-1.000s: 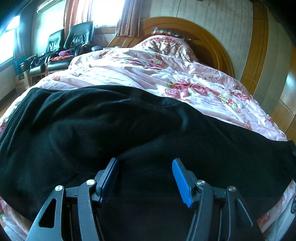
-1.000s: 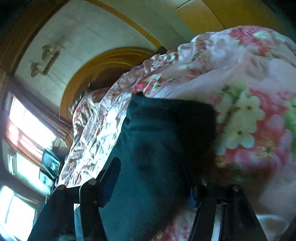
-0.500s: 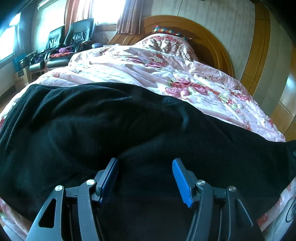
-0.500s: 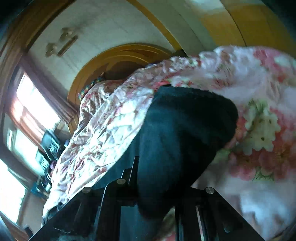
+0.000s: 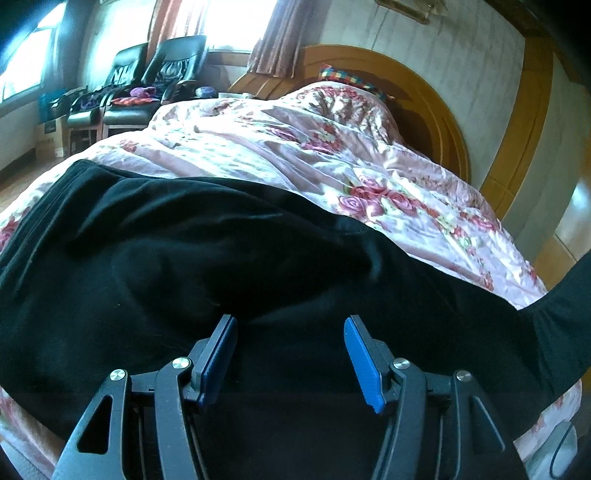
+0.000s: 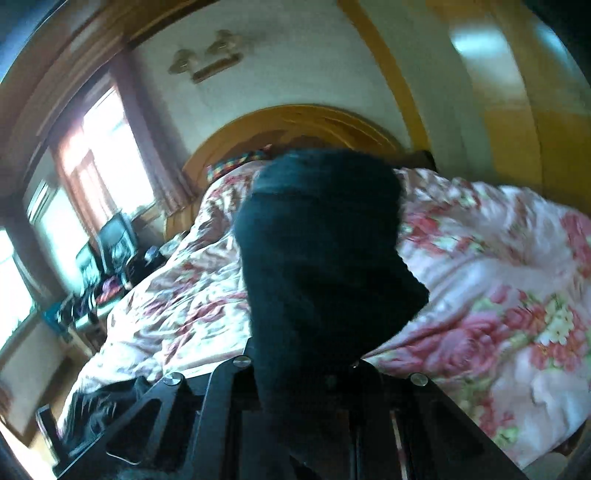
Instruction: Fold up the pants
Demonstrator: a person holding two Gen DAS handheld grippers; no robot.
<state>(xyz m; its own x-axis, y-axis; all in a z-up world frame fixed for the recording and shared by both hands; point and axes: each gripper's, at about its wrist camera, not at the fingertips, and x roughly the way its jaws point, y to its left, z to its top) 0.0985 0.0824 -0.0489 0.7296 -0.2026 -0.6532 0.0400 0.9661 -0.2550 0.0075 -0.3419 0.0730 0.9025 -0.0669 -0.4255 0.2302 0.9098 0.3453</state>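
Daylight pours in through the windows (image 5: 229,22) behind the curtains, blown out to white glare, and puts a sheen on the satin quilt (image 5: 295,147). The black pants (image 5: 221,266) swallow detail, their folds barely readable. The left wrist view is sharp, the right one smeared by motion blur; both bend and darken toward the corners.

Pink floral quilt (image 5: 295,155) across bed; curved wooden headboard (image 5: 424,96) far right; two black armchairs (image 5: 147,81) far left beneath curtained window (image 5: 236,26).
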